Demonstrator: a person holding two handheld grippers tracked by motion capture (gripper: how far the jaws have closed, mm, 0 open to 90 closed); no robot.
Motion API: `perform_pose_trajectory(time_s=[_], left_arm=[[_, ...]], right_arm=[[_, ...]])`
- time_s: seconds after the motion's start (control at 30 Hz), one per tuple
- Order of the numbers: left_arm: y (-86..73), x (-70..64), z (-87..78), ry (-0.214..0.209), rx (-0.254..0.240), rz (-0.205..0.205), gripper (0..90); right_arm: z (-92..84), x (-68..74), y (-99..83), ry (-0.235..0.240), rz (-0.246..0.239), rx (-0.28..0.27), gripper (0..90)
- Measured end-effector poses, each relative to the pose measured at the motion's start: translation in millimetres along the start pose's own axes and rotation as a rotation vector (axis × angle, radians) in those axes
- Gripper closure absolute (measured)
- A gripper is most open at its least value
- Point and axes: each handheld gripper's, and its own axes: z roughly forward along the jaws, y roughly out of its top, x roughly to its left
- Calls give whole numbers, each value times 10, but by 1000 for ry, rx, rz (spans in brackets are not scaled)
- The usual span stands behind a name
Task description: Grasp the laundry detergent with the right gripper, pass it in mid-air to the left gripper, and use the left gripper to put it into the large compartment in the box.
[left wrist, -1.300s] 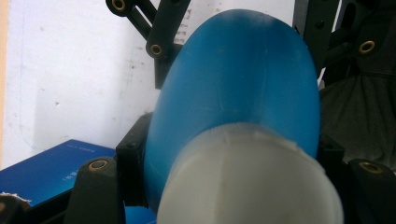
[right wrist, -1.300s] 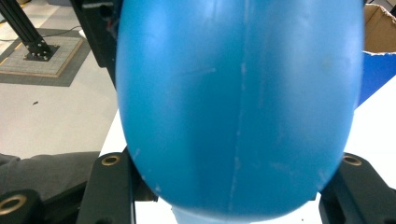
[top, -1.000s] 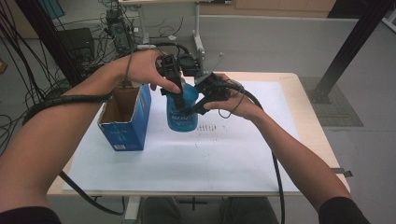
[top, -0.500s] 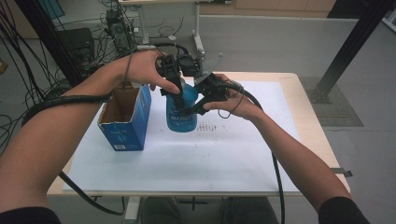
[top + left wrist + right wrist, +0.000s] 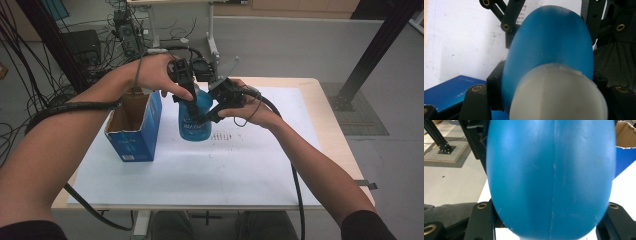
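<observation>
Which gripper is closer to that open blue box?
Left. The left gripper grips the bottle top right beside the box; the right gripper clamps the bottle's far side.

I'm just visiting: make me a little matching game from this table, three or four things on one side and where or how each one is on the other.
Things:
1. bottle
2. box
3. cap
4. left gripper

Descriptions:
A. white, on the bottle's top
B. open on top, left of the bottle
C. blue, gripped by both grippers
D. shut near the bottle's neck

Pairs: 1-C, 2-B, 3-A, 4-D
</observation>
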Motion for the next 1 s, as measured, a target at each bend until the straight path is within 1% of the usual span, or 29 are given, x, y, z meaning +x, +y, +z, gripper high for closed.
perform_pose_trajectory(time_s=[0.2,0.23,0.27,0.33,0.37,0.4,0.43,0.47,0.53,1.0], left_arm=[[8,6,0,-3,4,1,361],[10,12,-3,-3,9,7,361],[10,8,1,-3,4,1,361],[9,8,5,-5,5,2,361],[8,-1,12,-7,-3,-9,362],[8,6,8,-8,5,1,362],[6,-3,15,-10,-4,-12,362],[6,5,10,-11,4,-2,362],[4,-6,17,-12,-7,-13,362],[-3,-17,22,-19,-10,-20,363]], right_arm=[[1,-3,-6,0,2,-4,414],[-1,-3,-7,2,3,-5,413],[0,-6,-8,1,2,-6,413],[0,-6,-10,0,3,-6,411],[1,-3,-11,0,4,-6,411],[2,0,-12,3,6,-7,410],[4,0,-14,6,6,-8,410],[5,1,-14,5,7,-8,410],[6,3,-14,7,7,-10,408],[16,13,-18,9,6,-12,401]])
